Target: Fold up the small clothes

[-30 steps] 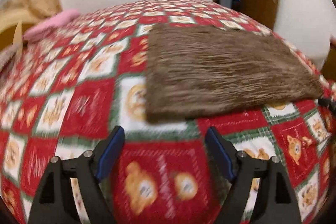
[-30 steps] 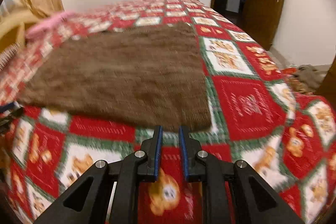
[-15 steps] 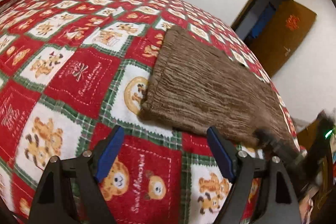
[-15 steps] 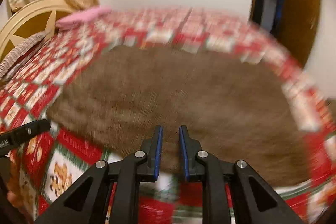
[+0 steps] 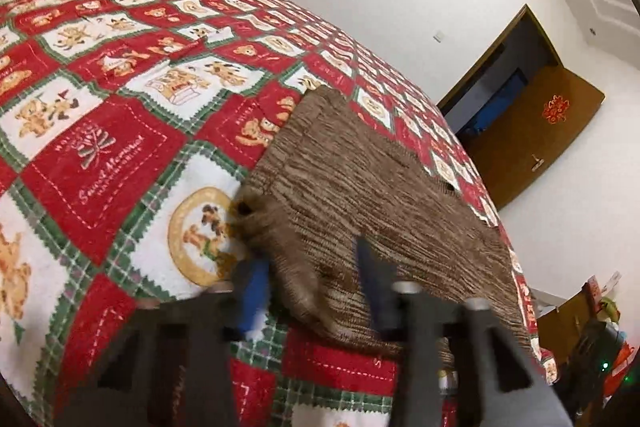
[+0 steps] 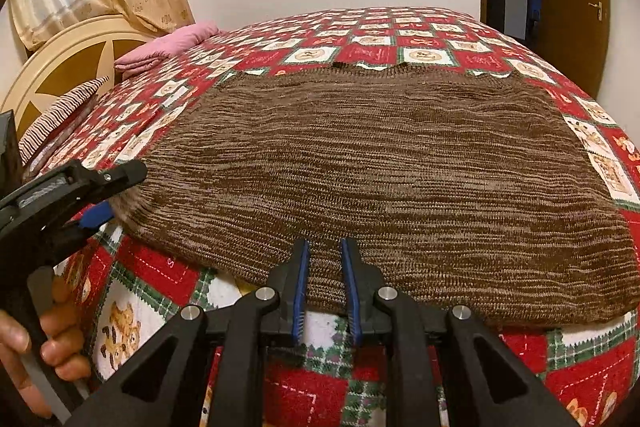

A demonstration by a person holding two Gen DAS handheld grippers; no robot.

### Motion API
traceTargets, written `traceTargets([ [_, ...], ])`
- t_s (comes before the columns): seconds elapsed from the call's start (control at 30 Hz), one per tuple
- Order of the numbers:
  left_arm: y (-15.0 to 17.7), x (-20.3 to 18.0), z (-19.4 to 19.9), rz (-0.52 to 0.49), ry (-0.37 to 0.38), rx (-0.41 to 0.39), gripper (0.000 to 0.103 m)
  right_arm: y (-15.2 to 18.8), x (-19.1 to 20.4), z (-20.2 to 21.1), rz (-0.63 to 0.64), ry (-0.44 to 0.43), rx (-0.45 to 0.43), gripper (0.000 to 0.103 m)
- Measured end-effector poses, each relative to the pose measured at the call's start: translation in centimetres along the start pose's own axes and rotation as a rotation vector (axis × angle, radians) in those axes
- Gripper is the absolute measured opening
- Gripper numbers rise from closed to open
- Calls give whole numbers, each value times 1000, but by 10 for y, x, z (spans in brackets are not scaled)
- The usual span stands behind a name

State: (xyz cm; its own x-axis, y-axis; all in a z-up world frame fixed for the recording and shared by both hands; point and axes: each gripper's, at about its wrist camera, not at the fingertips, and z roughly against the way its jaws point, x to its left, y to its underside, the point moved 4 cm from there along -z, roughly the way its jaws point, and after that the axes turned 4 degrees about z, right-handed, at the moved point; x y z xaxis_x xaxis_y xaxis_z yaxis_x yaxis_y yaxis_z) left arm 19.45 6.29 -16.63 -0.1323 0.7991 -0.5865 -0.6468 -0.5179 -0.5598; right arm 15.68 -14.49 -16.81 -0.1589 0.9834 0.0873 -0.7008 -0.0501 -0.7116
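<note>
Gripping the ribbed brown knit (image 6: 380, 163), left fingers (image 5: 372, 279) closing, right fingers (image 6: 352, 283) clamped.

The left gripper (image 5: 312, 287) points downward with its wrist rolled, and its jaws have just been closing, with the corner of the brown knit (image 5: 360, 195) bunched between them. The right gripper (image 6: 325, 283) points down at a slant, its jaws drawn narrow over that cloth's near edge. A hand (image 6: 44, 343) grips the left gripper's handle.
</note>
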Motion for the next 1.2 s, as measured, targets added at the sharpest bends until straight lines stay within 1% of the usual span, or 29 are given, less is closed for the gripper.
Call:
traceTargets([
  [0.03,2,2,1,1,-4,-6,23,0,0,0,-2,-3,-1,18],
  [0.07,5,7,0,17,-6,0,23,0,-1,0,-5,-7,-2,18],
  [0.13,8,15,1,69,23,2,23,0,-3,0,-15,-19,-5,18],
  [0.23,5,18,-2,112,39,6,25,0,-4,0,-25,-30,-8,19],
  [0.3,2,17,-5,121,35,7,28,1,-4,0,-25,-31,-8,19],
  [0.37,-2,15,-8,147,35,7,37,1,-4,0,-24,-30,-9,19],
  [0.43,-5,13,-11,177,39,8,43,1,-4,0,-23,-29,-9,19],
  [0.5,-9,10,-14,183,22,5,39,1,-4,0,-22,-27,-9,19],
  [0.53,-9,10,-16,172,9,5,20,1,-4,0,-21,-26,-9,19],
  [0.57,-9,10,-19,163,-1,16,9,1,-3,0,-20,-24,-9,19],
  [0.6,-9,11,-22,159,-2,32,9,1,-3,0,-18,-22,-8,19],
  [0.7,-7,12,-14,139,1,24,9,0,-1,0,-5,-6,-8,19],
  [0.73,-5,12,-12,126,-5,23,9,0,0,2,-3,-2,-18,19],
  [0.8,-3,14,-9,108,-21,17,12,-1,-1,11,-11,10,-63,19],
  [0.83,-3,15,-8,112,-22,13,13,-2,-1,18,-9,7,-96,19],
  [0.87,-3,16,-10,128,-16,13,16,-3,0,20,-4,-1,-109,19],
  [0.9,-4,18,-10,165,2,16,19,-3,1,21,2,-11,-112,19],
  [0.97,-7,19,-11,206,18,15,30,-2,4,8,15,-31,-48,19],
  [1.0,-9,18,-12,213,17,11,31,-1,4,0,19,-30,-5,20],
  [1.03,-11,16,-14,202,6,7,31,-2,5,-2,20,-29,4,23],
  [1.1,-13,10,-16,150,-9,-3,19,-2,6,-2,25,-34,5,24],
  [1.13,-12,7,-15,120,-7,-7,9,-2,6,-1,26,-33,1,24],
  [1.2,-10,6,-11,82,-11,-23,9,-3,4,0,17,-44,5,24],
])
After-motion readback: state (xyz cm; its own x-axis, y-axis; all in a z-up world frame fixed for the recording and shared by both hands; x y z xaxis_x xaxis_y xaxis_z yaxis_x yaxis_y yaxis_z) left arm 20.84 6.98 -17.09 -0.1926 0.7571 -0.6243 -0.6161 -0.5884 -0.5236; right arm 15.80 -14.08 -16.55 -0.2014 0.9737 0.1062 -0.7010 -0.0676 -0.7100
